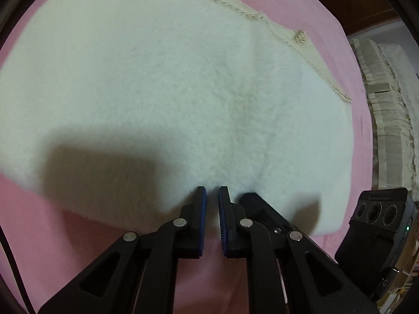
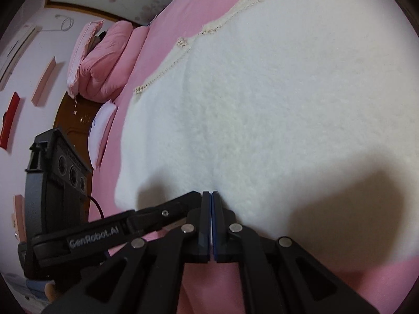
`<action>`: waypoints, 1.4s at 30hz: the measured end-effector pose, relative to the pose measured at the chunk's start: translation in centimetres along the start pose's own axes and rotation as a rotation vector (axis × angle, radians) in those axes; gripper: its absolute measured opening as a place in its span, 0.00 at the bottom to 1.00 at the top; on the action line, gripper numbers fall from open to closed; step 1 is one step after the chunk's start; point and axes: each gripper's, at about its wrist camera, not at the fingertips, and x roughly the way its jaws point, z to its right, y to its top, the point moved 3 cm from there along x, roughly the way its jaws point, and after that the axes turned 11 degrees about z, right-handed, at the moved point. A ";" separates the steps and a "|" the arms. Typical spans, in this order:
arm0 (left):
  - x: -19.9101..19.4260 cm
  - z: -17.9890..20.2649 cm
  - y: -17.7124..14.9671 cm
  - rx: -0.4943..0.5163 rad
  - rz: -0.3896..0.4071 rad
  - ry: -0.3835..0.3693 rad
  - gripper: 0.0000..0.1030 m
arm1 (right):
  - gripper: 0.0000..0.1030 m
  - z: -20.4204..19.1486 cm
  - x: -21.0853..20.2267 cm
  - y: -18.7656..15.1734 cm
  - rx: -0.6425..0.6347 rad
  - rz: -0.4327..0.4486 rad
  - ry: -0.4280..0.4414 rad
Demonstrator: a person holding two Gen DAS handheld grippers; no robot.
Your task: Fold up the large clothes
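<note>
The right gripper has its jaws pinched together at the near edge of the white fleece garment; the left gripper beside it holds its jaws slightly apart at that hem — the garment lies flat on the pink bed, pink pillows beyond.
</note>
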 end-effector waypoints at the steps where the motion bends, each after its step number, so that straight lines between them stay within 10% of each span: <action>1: -0.1 -0.4 0.0 -0.020 0.008 -0.002 0.05 | 0.00 0.4 -0.5 0.0 -0.017 -0.001 -0.008; 7: -2.2 -6.2 1.0 -0.071 0.109 0.076 0.01 | 0.00 7.5 -8.2 2.2 -0.091 0.105 -0.259; 11: -4.5 -10.9 2.4 -0.009 0.213 0.352 0.01 | 0.00 12.8 -14.6 2.7 -0.092 0.240 -0.574; 18: -5.4 -13.6 3.8 -0.081 0.239 0.464 0.01 | 0.00 9.2 -13.9 2.3 -0.127 0.309 -0.784; 21: -4.8 -10.7 2.9 -0.055 0.224 0.452 0.05 | 0.00 6.4 -12.8 1.5 -0.016 0.361 -0.706; 28: -3.2 -1.7 -1.3 -0.026 0.115 0.024 0.05 | 0.00 0.7 -5.8 -1.3 0.191 0.158 -0.183; 34: 0.1 2.7 0.5 0.074 0.067 -0.061 0.05 | 0.00 -0.9 -1.2 -0.4 0.102 0.078 -0.125; 42: 4.5 2.4 10.1 0.028 0.178 -0.064 0.05 | 0.00 0.5 4.1 8.0 0.131 0.194 -0.078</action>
